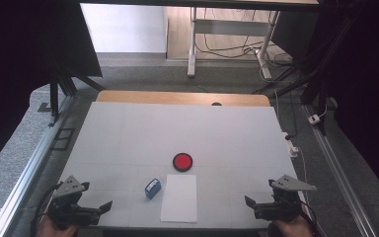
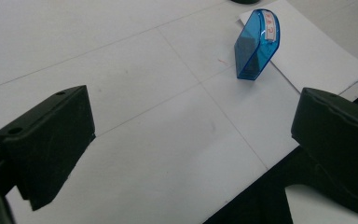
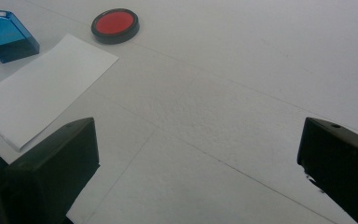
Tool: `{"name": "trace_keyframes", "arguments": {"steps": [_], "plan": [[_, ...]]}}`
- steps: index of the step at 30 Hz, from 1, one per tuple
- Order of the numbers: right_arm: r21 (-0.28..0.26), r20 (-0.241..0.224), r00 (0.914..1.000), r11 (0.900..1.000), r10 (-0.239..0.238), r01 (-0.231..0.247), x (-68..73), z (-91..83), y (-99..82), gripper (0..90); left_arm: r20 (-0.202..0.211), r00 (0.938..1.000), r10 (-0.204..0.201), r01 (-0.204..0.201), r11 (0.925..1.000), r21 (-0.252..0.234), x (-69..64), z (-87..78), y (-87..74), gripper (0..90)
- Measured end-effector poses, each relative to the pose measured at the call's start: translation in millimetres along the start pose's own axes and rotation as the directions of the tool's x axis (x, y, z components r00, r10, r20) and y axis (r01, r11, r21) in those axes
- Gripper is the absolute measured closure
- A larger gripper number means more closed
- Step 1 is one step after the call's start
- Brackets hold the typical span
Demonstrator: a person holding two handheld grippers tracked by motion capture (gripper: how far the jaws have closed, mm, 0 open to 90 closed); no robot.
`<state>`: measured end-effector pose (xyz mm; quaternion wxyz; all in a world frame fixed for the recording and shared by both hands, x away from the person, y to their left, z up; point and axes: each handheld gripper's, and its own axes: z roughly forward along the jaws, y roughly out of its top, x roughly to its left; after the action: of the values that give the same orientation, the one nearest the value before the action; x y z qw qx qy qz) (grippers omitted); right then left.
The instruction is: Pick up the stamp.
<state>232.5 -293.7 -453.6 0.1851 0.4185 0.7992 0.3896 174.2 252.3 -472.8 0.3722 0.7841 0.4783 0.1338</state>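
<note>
A small translucent blue stamp-like block [image 1: 152, 188] [image 2: 256, 44] [image 3: 7, 35] stands on the white table beside the left edge of a white paper sheet [image 1: 179, 198] [image 2: 307, 51] [image 3: 42, 88]. Just beyond the sheet lies a round red pad in a black rim [image 1: 182, 161] [image 3: 115, 25]. My left gripper [image 1: 107, 207] [image 2: 191, 140] rests at the near left corner, open and empty, aimed toward the blue block. At the near right, my right gripper [image 1: 248, 202] [image 3: 196, 158] is open too, with bare table between its jaws.
The white table top [image 1: 177, 128] has a wooden strip along its far edge. Aluminium rails run down both sides. Beyond it stand a desk frame [image 1: 227, 34] and loose cables on the floor.
</note>
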Motion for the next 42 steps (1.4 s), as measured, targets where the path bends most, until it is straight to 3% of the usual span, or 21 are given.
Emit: {"name": "trace_keyframes", "arguments": {"steps": [6,14,25,31,35,42], "plan": [[-0.006,-0.012,0.9997,0.9998,-0.019,0.019,1.8,-0.7,-0.4,0.0,-0.009,1.0000,0.003,-0.003,1.0000,0.009,-0.8,0.9,0.4,0.0],[0.003,-0.015,0.9994,0.9995,-0.030,0.031,2.5,0.2,-0.1,0.0,0.026,0.9996,-0.009,0.009,0.9998,0.016,2.2,1.5,0.9,0.0],[0.011,-0.021,0.9986,0.9988,-0.048,0.048,4.3,1.1,0.3,0.0,0.032,0.9995,-0.003,0.002,0.9989,0.048,2.0,4.6,2.4,0.0],[0.019,-0.026,0.9981,0.9982,-0.056,0.056,5.0,1.6,0.3,0.0,0.026,0.9988,0.042,-0.043,0.9975,0.056,-3.3,6.8,4.4,0.0],[0.022,-0.028,0.9978,0.9979,-0.060,0.061,5.4,1.9,0.6,0.0,0.033,0.9987,0.038,-0.040,0.9976,0.058,-2.5,7.0,5.4,0.0],[0.025,-0.027,0.9977,0.9977,-0.063,0.063,5.8,2.3,0.5,0.0,0.033,0.9972,0.068,-0.070,0.9964,0.048,-6.6,10.4,9.7,0.0]]}}
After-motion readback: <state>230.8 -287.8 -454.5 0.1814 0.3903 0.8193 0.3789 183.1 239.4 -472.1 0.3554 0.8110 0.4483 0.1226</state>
